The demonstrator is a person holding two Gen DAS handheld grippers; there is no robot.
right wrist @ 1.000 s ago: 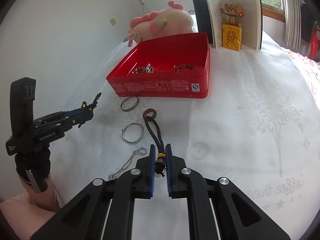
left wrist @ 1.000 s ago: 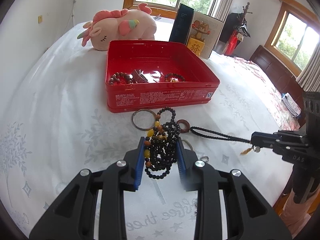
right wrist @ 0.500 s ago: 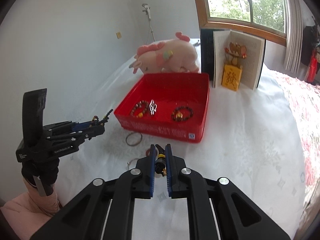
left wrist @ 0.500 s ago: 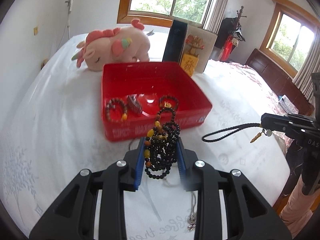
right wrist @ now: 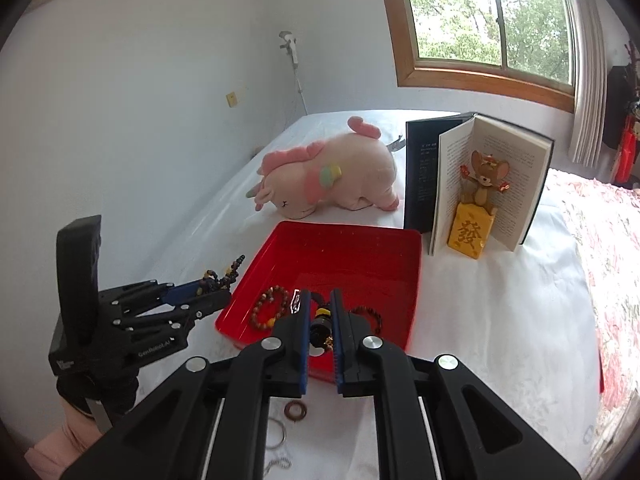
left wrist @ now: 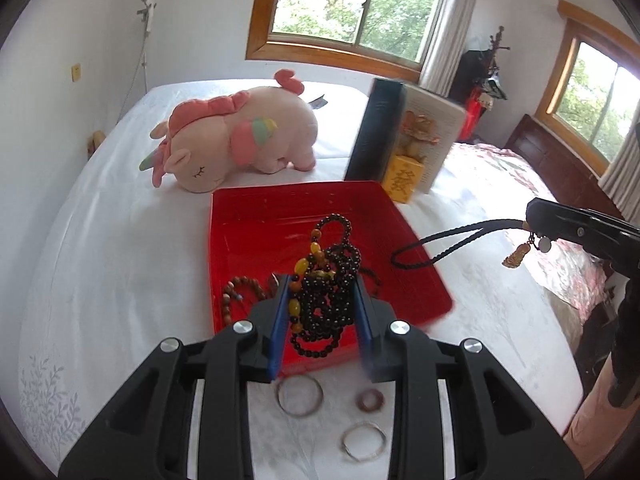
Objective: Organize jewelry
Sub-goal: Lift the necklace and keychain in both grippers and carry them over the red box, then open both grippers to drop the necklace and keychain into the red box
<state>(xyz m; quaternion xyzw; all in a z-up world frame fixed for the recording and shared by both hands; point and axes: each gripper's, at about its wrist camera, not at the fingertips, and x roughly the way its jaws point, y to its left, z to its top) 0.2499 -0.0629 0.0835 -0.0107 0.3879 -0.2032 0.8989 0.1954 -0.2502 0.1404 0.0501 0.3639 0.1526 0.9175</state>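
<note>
My left gripper [left wrist: 320,312] is shut on a bundle of black and amber bead strands [left wrist: 324,288] and holds it above the near part of the red tin tray [left wrist: 256,216]. My right gripper [right wrist: 320,320] is shut on the charm end of a black cord necklace [left wrist: 440,240]; its loop hangs over the tray's right side. A brown bead bracelet [right wrist: 269,306] and a dark one [right wrist: 370,314] lie in the tray [right wrist: 360,248]. On the bed lie a thin bangle [left wrist: 299,394], a brown ring [left wrist: 370,400] and a silver hoop [left wrist: 363,440].
A pink plush unicorn [left wrist: 236,140] lies behind the tray. An open book with a mouse figurine on a yellow block [right wrist: 476,200] stands at the tray's back right. A silver chain [right wrist: 278,462] lies near the bed's front edge. A wall is at the left.
Both grippers have risen and moved forward over the red tray, each carrying its jewelry. The loose rings on the bed now lie below and behind the fingertips.
</note>
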